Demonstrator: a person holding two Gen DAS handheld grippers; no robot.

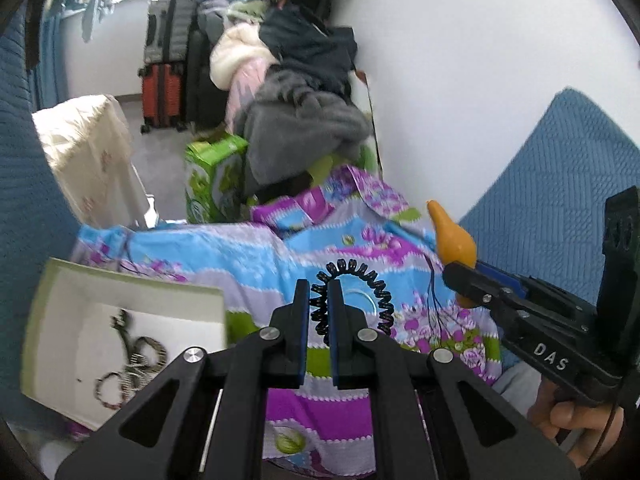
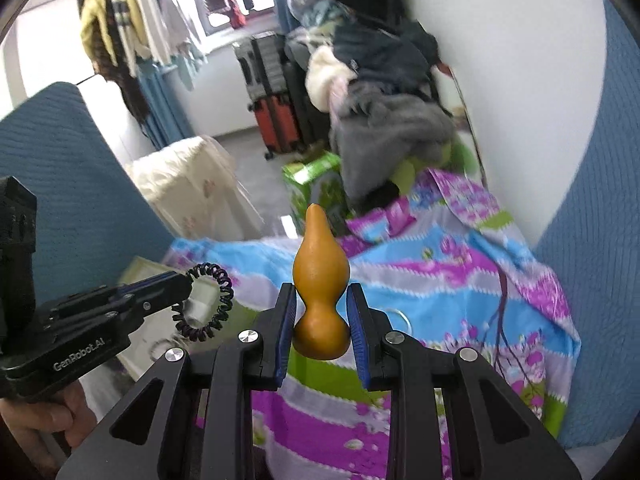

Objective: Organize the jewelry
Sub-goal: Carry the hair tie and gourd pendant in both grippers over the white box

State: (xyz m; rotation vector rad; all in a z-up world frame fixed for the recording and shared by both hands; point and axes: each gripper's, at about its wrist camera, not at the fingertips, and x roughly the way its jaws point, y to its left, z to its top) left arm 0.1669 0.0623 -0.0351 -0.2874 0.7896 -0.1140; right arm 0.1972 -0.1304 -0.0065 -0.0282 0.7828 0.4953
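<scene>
Ochre gourd: my right hand-held gripper (image 2: 322,332) is clamped on a small gourd-shaped pendant (image 2: 320,280), the blue pads pressing its narrow waist; the pointed neck stands up and away from me, the round base sits low between the jaws
Black coil: my left hand-held gripper (image 1: 319,320) is closed on a spiral hair-tie style bracelet (image 1: 360,296); only one side of the loop is pinched, the rest arcs free above and to the right of the fingertips
Where they are: both pieces are held in the air above the flowered bedsheet (image 1: 256,256), neither touching it
White box: an open box (image 1: 132,292) lies on the bed just left of my left gripper; striped bangles (image 1: 136,356) already lie inside it, and I judge it the place for these two
Risk, gourd: smooth, glossy and rounded; held at the waist alone it could swivel or squirt out if I tilt it or loosen my hold too early
Risk, coil: springy and light; it may cling to a pad on release, or bounce off the box rim onto the sheet
Risk, both hands: the grippers are near each other; heading for the box together could knock them
</scene>
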